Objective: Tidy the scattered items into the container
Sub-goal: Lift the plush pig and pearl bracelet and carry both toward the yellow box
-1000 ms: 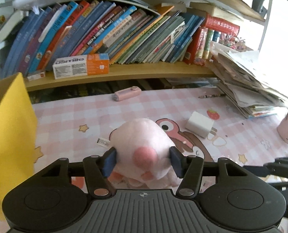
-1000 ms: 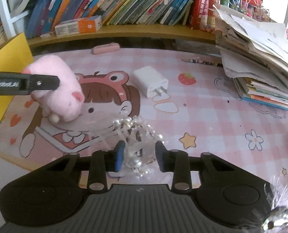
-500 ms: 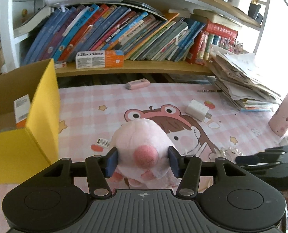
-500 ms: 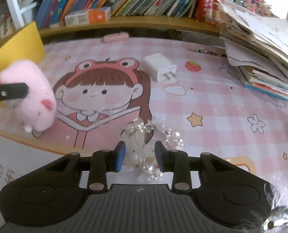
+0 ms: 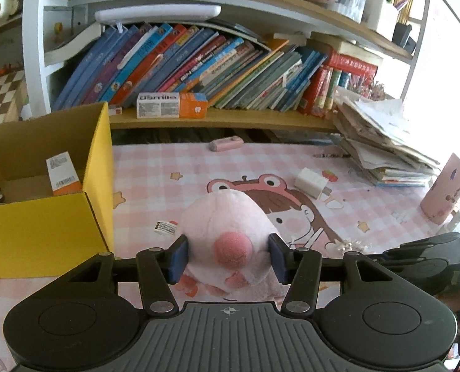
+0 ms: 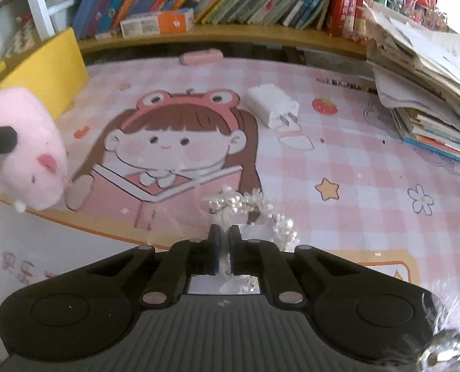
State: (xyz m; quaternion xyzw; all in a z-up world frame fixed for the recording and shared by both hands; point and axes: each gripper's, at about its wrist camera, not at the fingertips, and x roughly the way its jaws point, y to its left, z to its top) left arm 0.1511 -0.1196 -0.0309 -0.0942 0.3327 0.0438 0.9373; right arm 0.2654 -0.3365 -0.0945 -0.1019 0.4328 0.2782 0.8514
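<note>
My left gripper (image 5: 228, 255) is shut on a pink plush toy (image 5: 226, 226) and holds it above the pink mat; the toy also shows at the left of the right wrist view (image 6: 31, 155). An open yellow cardboard box (image 5: 43, 232) stands to the left of it, with a small orange-and-white carton (image 5: 63, 172) inside. My right gripper (image 6: 224, 249) is shut on a pearl-and-lace hair ornament (image 6: 254, 210) lying on the mat. A white charger plug (image 6: 273, 105) and a pink eraser-like case (image 6: 202, 56) lie farther back on the mat.
A bookshelf with leaning books (image 5: 198, 68) and a toothpaste box (image 5: 171, 109) runs along the back. A stack of papers and books (image 6: 428, 80) stands at the right. A pink cup (image 5: 448, 190) stands at the far right.
My left gripper has risen and pulled back with the plush toy, bringing the yellow box into view. My right gripper has closed on the pearl ornament.
</note>
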